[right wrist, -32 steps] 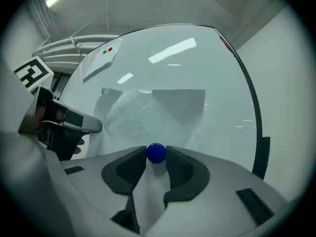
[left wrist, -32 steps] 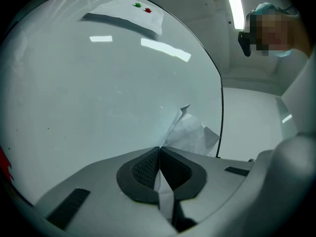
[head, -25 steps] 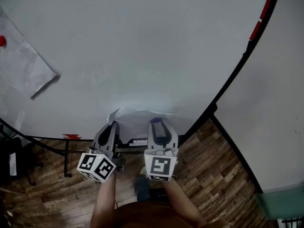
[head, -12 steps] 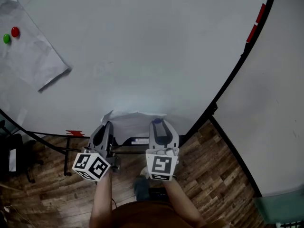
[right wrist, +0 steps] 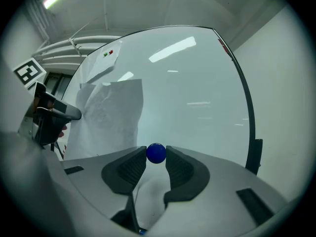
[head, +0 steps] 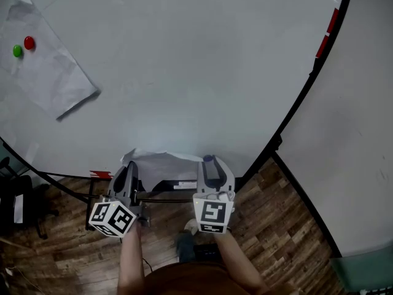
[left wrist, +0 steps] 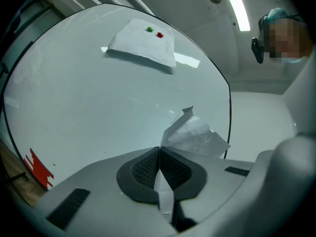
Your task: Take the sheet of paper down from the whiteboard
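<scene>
A crumpled white sheet of paper [head: 161, 164] hangs free in front of the whiteboard [head: 184, 72], low down. My left gripper [head: 130, 168] is shut on its left edge; in the left gripper view the paper [left wrist: 195, 135] runs between the closed pads [left wrist: 143, 168]. My right gripper [head: 208, 160] is beside the sheet's right end. Its jaw tips pinch a small blue ball magnet [right wrist: 156, 153]. A second sheet [head: 49, 69] stays on the board at the upper left, pinned by a red magnet [head: 29, 42] and a green magnet [head: 17, 51].
The board's black frame [head: 307, 91] curves down the right side, with a white wall [head: 356, 134] beyond. Below lie a wooden floor [head: 270, 226] and the stand's black bars [head: 67, 192]. A person [left wrist: 281, 31] shows at the upper right of the left gripper view.
My left gripper has drawn to the left and towards me with the sheet's edge in it. The right gripper has kept still. The pinned sheet shows more fully at the upper left.
</scene>
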Available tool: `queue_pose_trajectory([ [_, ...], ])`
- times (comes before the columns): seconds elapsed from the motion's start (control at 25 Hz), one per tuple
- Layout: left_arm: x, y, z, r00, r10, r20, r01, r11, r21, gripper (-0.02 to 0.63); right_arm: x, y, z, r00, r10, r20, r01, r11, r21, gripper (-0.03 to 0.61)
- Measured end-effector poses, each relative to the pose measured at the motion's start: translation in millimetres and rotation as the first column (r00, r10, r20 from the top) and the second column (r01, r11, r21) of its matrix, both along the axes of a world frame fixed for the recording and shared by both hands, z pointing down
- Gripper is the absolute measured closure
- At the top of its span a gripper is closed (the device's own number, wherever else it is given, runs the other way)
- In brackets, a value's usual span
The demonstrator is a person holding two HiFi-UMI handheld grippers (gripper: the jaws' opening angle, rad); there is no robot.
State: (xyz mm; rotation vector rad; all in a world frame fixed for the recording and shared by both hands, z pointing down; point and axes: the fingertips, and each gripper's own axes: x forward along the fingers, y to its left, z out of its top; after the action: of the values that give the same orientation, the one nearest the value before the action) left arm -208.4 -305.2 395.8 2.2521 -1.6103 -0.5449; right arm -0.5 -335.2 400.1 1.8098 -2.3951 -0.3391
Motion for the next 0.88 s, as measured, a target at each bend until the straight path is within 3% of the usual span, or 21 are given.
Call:
queue_pose_trajectory([
  [0.88, -29, 19, 3, 0.999, -0.044, -0.031, 0.043, 0.999, -0.029, 0.591, -5, 12, -2, 1.000, -0.025, 0.011, 0.026, 0.999, -0.022, 0.442],
])
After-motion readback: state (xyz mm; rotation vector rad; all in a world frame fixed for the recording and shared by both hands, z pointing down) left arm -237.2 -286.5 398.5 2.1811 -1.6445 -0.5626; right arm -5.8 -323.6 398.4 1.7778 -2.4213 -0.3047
